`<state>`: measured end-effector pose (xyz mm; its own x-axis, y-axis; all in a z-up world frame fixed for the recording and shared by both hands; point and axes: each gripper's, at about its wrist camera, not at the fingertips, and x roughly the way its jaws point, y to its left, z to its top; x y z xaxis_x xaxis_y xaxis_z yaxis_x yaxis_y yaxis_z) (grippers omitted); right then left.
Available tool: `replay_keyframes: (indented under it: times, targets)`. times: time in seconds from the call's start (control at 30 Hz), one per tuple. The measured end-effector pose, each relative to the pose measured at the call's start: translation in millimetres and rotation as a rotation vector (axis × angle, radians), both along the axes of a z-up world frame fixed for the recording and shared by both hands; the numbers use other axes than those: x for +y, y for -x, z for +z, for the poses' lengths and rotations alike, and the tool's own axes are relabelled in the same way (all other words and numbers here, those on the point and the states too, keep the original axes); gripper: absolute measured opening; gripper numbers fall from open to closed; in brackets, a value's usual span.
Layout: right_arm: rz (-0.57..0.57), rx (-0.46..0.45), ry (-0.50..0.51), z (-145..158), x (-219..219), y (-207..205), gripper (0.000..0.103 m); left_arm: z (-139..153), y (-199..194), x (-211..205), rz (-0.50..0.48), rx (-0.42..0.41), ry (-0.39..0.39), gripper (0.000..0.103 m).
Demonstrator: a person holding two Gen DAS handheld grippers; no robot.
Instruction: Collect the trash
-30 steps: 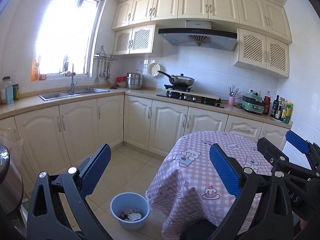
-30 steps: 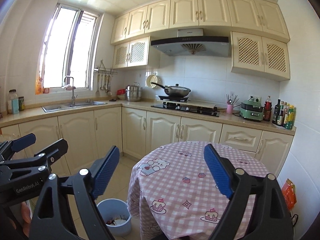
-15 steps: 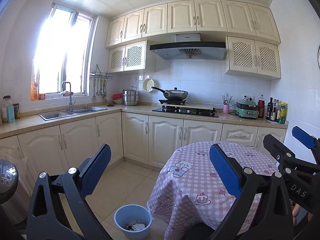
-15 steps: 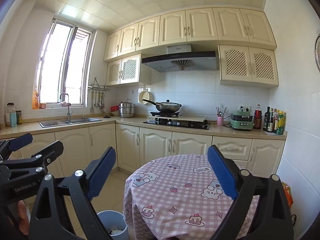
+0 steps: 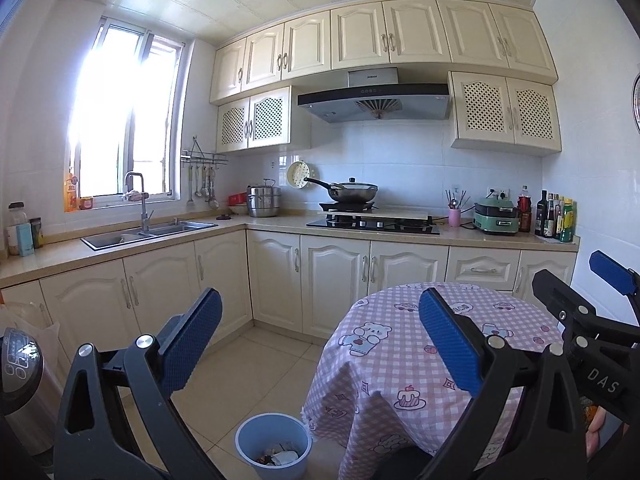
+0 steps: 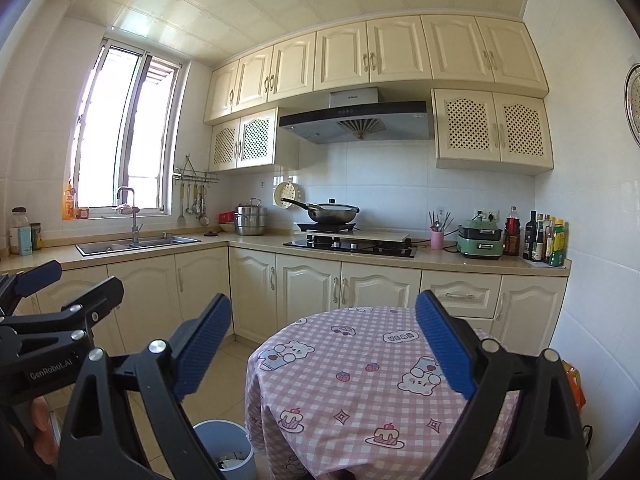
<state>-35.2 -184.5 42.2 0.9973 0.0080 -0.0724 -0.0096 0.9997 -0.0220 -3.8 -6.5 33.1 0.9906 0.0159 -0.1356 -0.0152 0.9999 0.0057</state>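
Left wrist view shows the left gripper [image 5: 320,344] spread wide with nothing between its blue pads, and the right gripper [image 6: 324,350] likewise wide and empty; its jaws have just been opening. The trash [image 5: 280,451], crumpled scraps and what looks like a white wrapper, lies inside the blue bin [image 5: 273,440] on the floor just beside the round worktop [image 5: 420,356] under its pink checked cloth. No loose litter shows on that cloth. The scraps look light, soft and easily crushed, so a gentle pinch on a bunched edge should do. The bin seems thin plastic and light; its rim is probably the best hold.
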Motion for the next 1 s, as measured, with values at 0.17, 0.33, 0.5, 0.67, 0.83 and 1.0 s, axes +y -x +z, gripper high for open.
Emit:
replay_keyframes:
  times: [0.17,0.33,0.5,0.67,0.83,1.0]
  targets:
    - [-0.001,0.004,-0.004,-2.1,1.6,0.6,0.091,-1.6,-1.3,0.7,-0.003,0.010,0.004,0.095]
    - [0.000,0.009,-0.009,-3.1,3.8,0.4,0.091,-0.7,-1.9,2.3,-0.002,0.011,0.011,0.096]
    - [0.000,0.009,-0.010,-3.9,5.9,1.9,0.091,-1.1,-1.8,1.9,-0.008,0.015,0.012,0.096]
    - [-0.002,0.011,-0.013,-6.0,8.4,2.5,0.091,-1.4,-3.3,1.8,-0.013,0.020,0.011,0.096]
    - [-0.004,0.017,-0.013,-7.8,9.1,2.5,0.092,-3.4,-4.3,3.0,-0.017,0.024,0.012,0.095]
    - [-0.005,0.017,-0.013,-7.4,9.9,2.6,0.092,-4.1,-4.3,1.9,-0.018,0.026,0.011,0.096]
